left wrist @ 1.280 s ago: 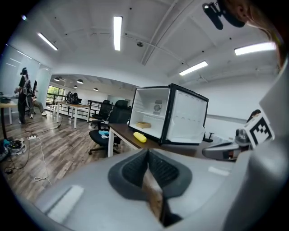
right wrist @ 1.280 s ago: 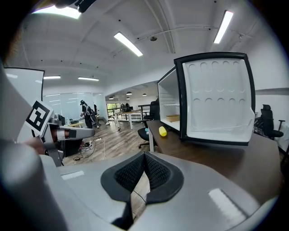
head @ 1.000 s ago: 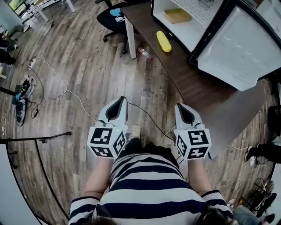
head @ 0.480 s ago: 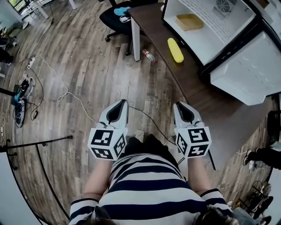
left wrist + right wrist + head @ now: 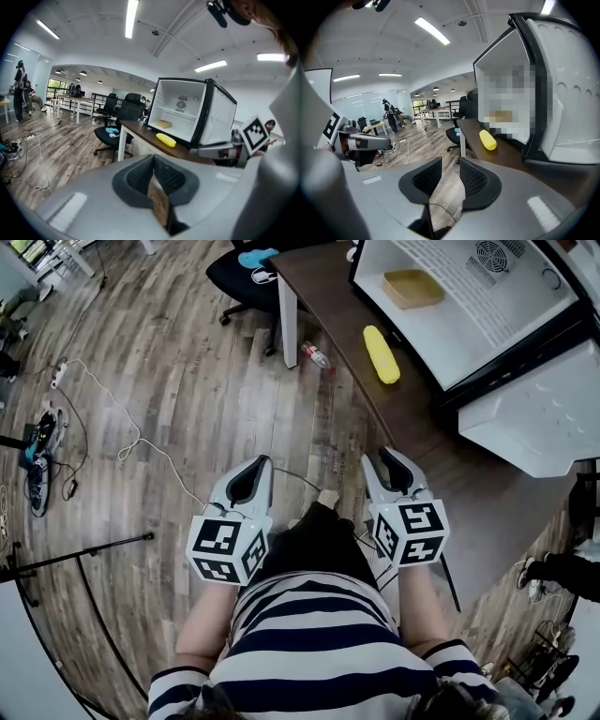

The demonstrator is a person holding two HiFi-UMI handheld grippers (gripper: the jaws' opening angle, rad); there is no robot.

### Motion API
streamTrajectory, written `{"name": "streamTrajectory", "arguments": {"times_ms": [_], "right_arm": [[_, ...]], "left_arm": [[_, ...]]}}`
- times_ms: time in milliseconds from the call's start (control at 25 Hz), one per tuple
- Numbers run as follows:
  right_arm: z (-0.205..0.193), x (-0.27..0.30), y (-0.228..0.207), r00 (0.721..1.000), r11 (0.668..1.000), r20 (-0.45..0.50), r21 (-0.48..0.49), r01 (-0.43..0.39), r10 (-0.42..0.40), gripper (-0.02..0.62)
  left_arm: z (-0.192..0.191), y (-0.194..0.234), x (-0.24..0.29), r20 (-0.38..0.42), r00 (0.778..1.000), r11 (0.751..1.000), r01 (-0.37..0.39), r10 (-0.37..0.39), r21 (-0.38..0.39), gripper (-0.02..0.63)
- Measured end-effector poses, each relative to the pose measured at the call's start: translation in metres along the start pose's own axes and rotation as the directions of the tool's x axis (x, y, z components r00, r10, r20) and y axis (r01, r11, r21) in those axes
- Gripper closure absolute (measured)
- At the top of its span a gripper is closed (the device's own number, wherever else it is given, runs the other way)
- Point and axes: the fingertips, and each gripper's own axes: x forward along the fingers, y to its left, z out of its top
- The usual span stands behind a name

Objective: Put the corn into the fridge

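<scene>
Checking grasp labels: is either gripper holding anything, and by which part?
Nothing is held: left gripper jaws shut and empty; right gripper jaws have just been opening, nothing between them.

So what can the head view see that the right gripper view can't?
Only the head view: the striped shirt and the bottle on the floor. Only the right gripper view: the ceiling lights and people far off. Both: the corn on the table, by the open fridge.
</scene>
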Motion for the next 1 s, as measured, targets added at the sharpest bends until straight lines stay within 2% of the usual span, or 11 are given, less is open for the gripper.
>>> {"name": "streamTrajectory", "arguments": {"times_ms": [280,600,760,1000], "right_arm": [[0.024,0.046,-0.031,1.0,1.0,0.012,-0.012,0.017,-0.017,0.434],[0.067,0.107,-0.092,0.999,0.998,0.012,-0.038,0.053,-0.053,0.402],[0.074,0.136,-0.119,0.999,0.998,-0.005,-0.039,0.054,-0.054,0.387],[0.08,0.162,-0.143,0.997,0.997,-0.022,-0.047,0.066,-0.067,0.385]], "left_arm": [[0.019,0.013,0.038,0.004,1.0,1.0,-0.015,0.015,0.007,0.606],[0.058,0.023,0.113,-0.003,1.0,1.0,-0.027,0.027,0.004,0.606],[0.071,0.021,0.152,-0.016,1.0,1.0,-0.026,0.026,0.009,0.606],[0.087,0.019,0.184,-0.037,0.999,0.999,-0.029,0.03,0.038,0.606]]}}
